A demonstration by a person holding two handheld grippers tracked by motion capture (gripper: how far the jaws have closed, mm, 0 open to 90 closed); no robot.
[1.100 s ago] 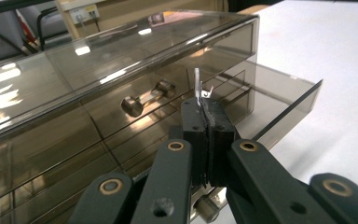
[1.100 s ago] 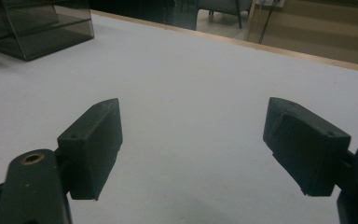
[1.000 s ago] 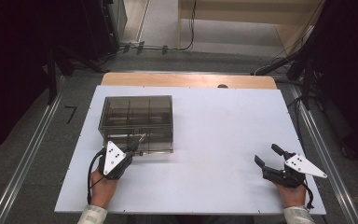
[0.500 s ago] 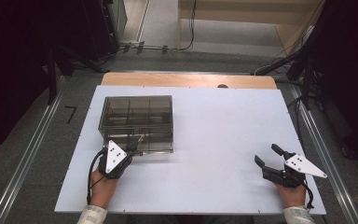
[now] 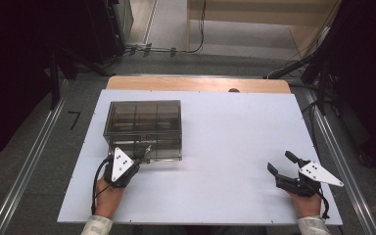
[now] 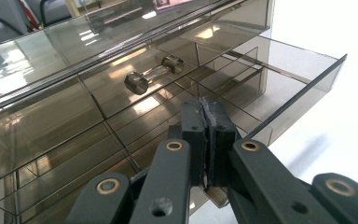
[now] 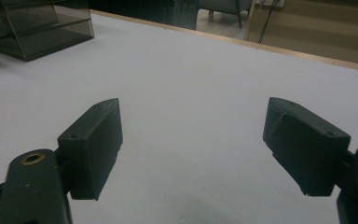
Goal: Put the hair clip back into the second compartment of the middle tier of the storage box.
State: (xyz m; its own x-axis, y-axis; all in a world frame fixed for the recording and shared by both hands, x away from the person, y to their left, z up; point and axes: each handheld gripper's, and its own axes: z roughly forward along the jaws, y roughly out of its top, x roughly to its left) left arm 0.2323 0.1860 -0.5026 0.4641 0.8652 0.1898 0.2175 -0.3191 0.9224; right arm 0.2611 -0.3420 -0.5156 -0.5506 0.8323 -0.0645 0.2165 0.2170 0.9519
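The left hand [image 5: 108, 198] lies low at the near left of the table [image 5: 225, 127], its gripper [image 5: 138, 157] angled forward and a little right, the tip at the box's near face. Its jaws are pressed together, pinching the thin front wall of the drawer [image 6: 289, 88], which stands partly pulled out. The smoky box [image 5: 144, 128] sits left of centre, long side running across the table, front toward the person. The right hand [image 5: 307, 203] rests near the right corner, its gripper [image 5: 280, 164] pointing forward-left, jaws wide and empty.
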